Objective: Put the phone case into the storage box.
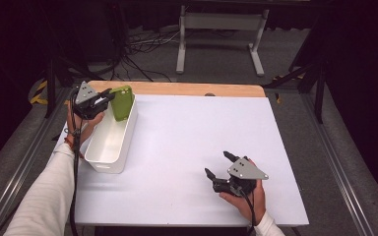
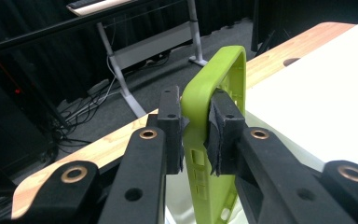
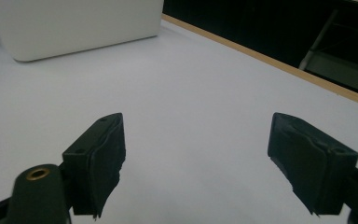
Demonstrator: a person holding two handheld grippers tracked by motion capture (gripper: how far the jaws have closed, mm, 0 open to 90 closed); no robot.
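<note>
A green phone case [image 1: 122, 102] is held upright over the far end of the white bin [image 1: 109, 163] at the table's left. My left gripper [image 1: 107, 97] is shut on its edge. In the left gripper view the two pads [image 2: 222, 128] pinch the rim of the green phone case [image 2: 205, 93], which runs down between the jaws toward the white bin [image 2: 176, 205]. My right gripper [image 1: 217, 164] rests low near the table's front right, open, with nothing between its fingers. The right gripper view has my right gripper [image 3: 196, 140] wide apart over bare white table.
The white bin [image 3: 74, 28] lies ahead of the right gripper. A wooden strip [image 1: 177, 88] borders the white table top [image 1: 197, 128] at the far edge. Beyond it stand a table frame [image 1: 221, 29] and cables on the floor.
</note>
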